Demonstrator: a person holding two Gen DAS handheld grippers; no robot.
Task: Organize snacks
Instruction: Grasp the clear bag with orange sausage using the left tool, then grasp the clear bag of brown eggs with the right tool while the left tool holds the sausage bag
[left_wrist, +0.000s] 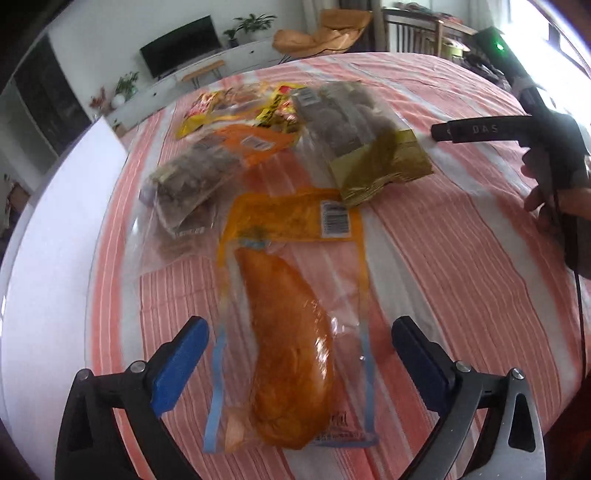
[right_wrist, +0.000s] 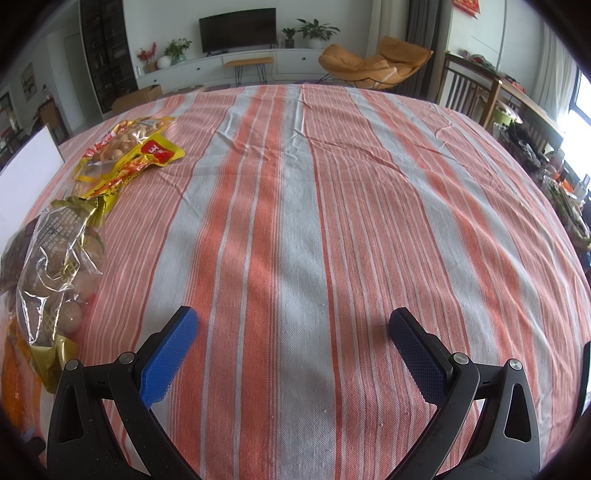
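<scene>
Between the spread pads of the left hand-held gripper (left_wrist: 295, 354) lies an orange chicken pouch (left_wrist: 291, 314), untouched, on the striped bench (left_wrist: 443, 258). Other snack packets (left_wrist: 258, 140) cluster beyond. Right hand-held gripper (right_wrist: 293, 347) gapes empty.

Bright daylight from right-side window (right_wrist: 580, 110), left view motion-blurred, fisheye-bent edges, dark corners

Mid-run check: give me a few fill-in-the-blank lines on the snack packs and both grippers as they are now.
1. The left gripper jaws stand ____ over the chicken pack.
2. Between the right gripper jaws shows only the ____ tablecloth.
3. The gold-trimmed pack lies at the right wrist view's ____ edge.

Missing words: open; striped; left
</scene>
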